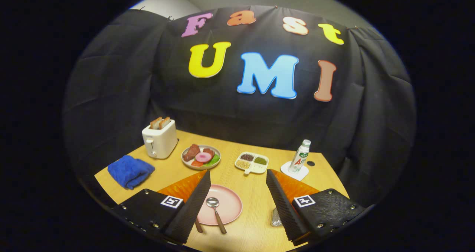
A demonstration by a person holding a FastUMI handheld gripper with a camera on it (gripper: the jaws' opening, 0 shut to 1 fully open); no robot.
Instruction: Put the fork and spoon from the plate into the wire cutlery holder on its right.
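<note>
Gripper [237, 196] jaws stand wide apart, gripping nothing, above the bench [256, 222]. Between them lies a pink plate [226, 207] carrying a spoon [216, 209]. A second handle [199, 226] shows beside the left jaw, mostly hidden. Wire cutlery holder [275, 218] is partly visible by the right jaw.

Pink plate [227, 203], blue cloth [130, 171], white toaster [160, 143]

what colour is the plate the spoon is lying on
Pink: the plate sits between the open gripper's fingers, gripper view.
</note>
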